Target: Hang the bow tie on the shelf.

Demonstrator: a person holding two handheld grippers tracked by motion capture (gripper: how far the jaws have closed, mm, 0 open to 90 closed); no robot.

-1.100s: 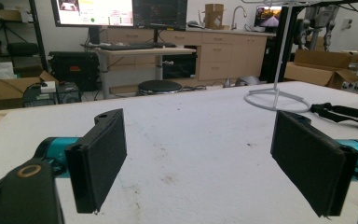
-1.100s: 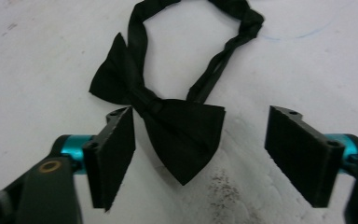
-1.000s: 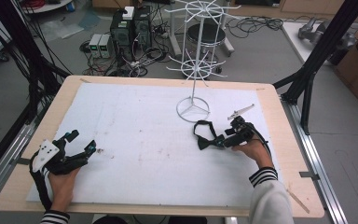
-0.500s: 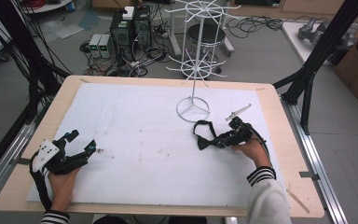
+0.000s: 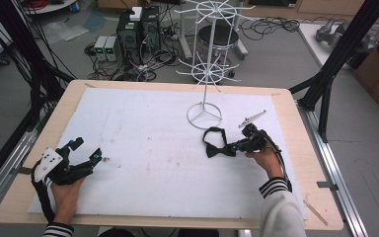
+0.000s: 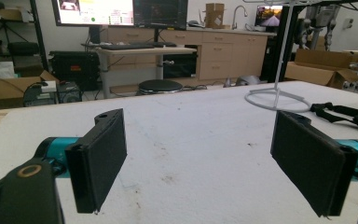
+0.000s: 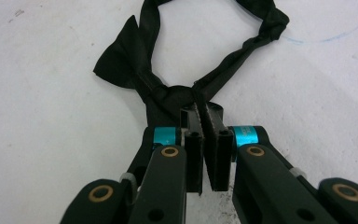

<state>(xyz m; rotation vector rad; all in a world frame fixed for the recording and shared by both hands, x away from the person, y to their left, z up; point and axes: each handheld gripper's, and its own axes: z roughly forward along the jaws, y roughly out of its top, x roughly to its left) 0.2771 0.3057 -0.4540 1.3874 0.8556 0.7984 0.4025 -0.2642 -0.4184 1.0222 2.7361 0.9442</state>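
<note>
The black bow tie (image 7: 168, 60) is pinched between the closed jaws of the right tool (image 7: 204, 140), its loop lying ahead; the left tool (image 6: 205, 163) is held wide open, empty, on the counter (image 5: 153, 148).

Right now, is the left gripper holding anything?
No. In the left gripper view the left gripper has its jaws wide apart over bare white table.

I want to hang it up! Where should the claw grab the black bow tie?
Probably where the right claw already pinches it: the thin middle of the bow tie, next to the knot, coming from the right along the table. The bow lies flat and floppy, so its narrow bunched center fits between the jaws, leaving the strap loop free for the white rack.
</note>
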